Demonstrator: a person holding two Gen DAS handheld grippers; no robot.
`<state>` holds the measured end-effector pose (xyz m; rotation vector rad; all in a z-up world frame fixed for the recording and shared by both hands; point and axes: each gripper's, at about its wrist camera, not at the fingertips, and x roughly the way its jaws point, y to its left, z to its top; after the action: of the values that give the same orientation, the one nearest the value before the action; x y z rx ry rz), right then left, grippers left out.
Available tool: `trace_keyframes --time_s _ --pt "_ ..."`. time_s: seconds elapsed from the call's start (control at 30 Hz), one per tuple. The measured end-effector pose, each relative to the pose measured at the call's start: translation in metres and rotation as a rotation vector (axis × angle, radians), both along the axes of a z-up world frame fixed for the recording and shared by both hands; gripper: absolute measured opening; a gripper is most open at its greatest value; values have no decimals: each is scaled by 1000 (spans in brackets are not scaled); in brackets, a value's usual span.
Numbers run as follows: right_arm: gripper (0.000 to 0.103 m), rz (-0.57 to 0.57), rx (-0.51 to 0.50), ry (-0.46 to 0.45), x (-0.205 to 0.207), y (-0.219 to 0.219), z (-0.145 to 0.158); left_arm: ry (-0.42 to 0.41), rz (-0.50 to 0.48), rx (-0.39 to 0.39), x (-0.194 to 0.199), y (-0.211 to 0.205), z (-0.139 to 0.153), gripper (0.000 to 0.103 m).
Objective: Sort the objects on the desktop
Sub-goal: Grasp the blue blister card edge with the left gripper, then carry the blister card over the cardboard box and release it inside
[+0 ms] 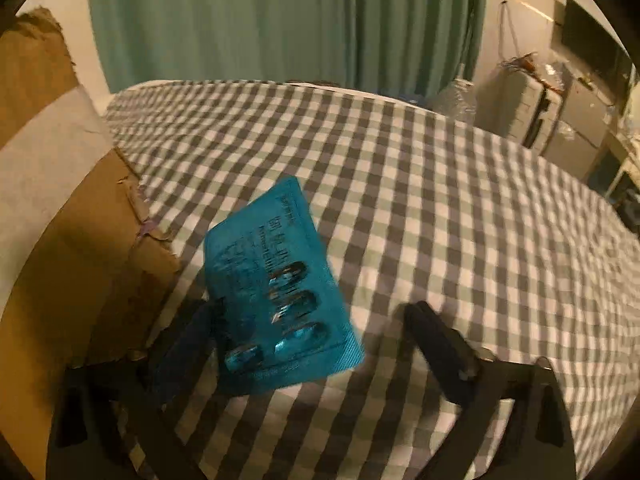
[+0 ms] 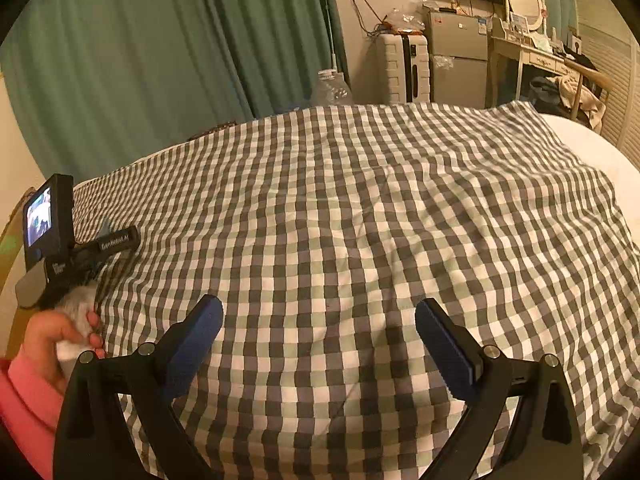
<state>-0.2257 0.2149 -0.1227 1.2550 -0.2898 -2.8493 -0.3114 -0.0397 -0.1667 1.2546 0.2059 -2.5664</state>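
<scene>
A blue blister pack of pills (image 1: 276,280) lies tilted on the grey and white checked cloth (image 1: 440,220), between the fingers of my left gripper (image 1: 312,310). Its lower left edge overlaps the left finger (image 1: 192,344); whether they touch I cannot tell. The right finger (image 1: 436,344) stands well apart from it, so the jaws are open. In the right wrist view my right gripper (image 2: 320,308) hangs open over bare checked cloth (image 2: 360,200), with nothing between its blue pads. The left gripper's body (image 2: 100,244) shows at the left, held by a hand (image 2: 56,336).
A brown cardboard box (image 1: 80,248) with torn flaps stands at the cloth's left edge, close to the blister pack. Green curtains (image 2: 160,60) hang behind. A white suitcase (image 2: 400,68), a small fridge (image 2: 456,60) and a dressing table (image 2: 532,52) stand beyond the far right.
</scene>
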Motion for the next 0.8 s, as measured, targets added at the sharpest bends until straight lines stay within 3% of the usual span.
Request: trace_keyframes --time_s 0.07,0.13,0.23,0.37,0.43,0.6,0.8 --pt "98 7 10 -11 -1 -3 -3 13 -9 0 9 -4 5 63" --pt "98 23 17 -11 0 -7 -3 17 -26 30 19 -10 7 56" --pt "98 25 57 1 5 -14 0 27 -58 24 43 -5 20 28" --pt "98 30 60 6 13 -16 5 -6 -127 12 75 9 30 26" --pt "98 23 52 4 18 -17 8 -24 -124 52 88 1 27 24" --pt "98 25 59 12 31 -21 16 -30 -98 139 110 -21 42 8" --pt "98 20 28 31 49 -31 36 -14 -152 187 143 -25 68 8"
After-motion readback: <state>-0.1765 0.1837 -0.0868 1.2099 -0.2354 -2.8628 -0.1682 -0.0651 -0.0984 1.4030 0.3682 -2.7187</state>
